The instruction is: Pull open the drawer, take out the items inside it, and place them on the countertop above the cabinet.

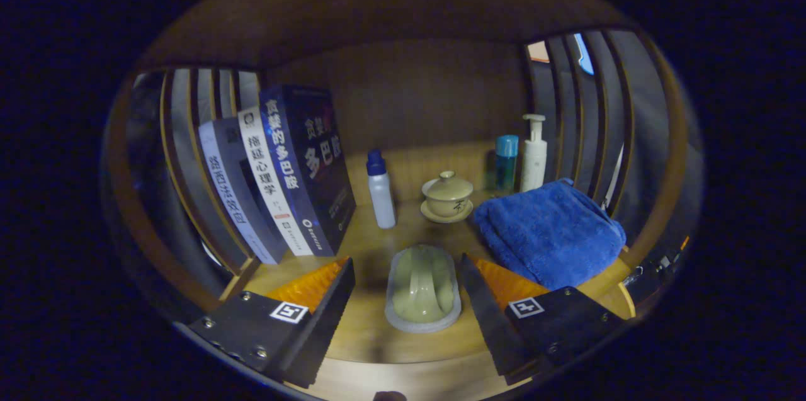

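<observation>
My gripper (406, 260) is open over the wooden countertop (368, 332). A pale green glazed item with a handle-like ridge (423, 284) lies on the countertop between the two fingers, on a pale oval base. The left finger stands clear of it with bare wood showing in the gap. The right finger is very close to its side, and I cannot tell whether they touch.
Several books (296, 168) lean at the left against a slatted side wall (189, 155). Beyond the fingers stand a blue-capped white bottle (381, 196) and a lidded tea bowl on a saucer (447, 196). A folded blue towel (548, 231), a teal-capped bottle (505, 165) and a pump bottle (534, 155) are at the right.
</observation>
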The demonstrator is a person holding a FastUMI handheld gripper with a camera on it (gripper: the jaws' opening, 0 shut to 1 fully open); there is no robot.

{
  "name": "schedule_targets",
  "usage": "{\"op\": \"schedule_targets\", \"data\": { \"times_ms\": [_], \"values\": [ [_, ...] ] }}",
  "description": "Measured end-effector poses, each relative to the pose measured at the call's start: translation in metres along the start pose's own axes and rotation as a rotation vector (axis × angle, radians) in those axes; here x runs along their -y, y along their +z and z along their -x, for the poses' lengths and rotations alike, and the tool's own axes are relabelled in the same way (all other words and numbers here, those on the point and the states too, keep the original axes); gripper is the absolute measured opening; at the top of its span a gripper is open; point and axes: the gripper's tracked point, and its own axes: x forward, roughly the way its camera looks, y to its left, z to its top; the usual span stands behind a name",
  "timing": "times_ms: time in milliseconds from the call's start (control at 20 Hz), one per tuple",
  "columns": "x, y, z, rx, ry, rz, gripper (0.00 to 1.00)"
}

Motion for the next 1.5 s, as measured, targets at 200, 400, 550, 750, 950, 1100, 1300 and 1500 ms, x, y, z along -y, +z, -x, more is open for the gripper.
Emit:
{"op": "schedule_targets", "data": {
  "times_ms": [200,400,550,750,950,1100,1300,1500],
  "values": [
    [-0.001,0.015,0.044,0.047,0.008,-0.002,1.0],
    [0.009,0.02,0.1,0.112,-0.015,0.015,1.0],
    [0.019,0.009,0.14,0.132,-0.03,0.06,0.99],
    [0.024,-0.003,0.191,0.173,-0.026,0.08,1.0],
    [0.04,-0.026,0.236,0.196,-0.068,0.108,0.99],
    [0.043,-0.046,0.266,0.214,-0.059,0.116,1.0],
    [0.051,-0.085,0.297,0.249,-0.04,0.082,1.0],
    [0.065,-0.136,0.302,0.217,-0.045,0.059,1.0]
  ]
}}
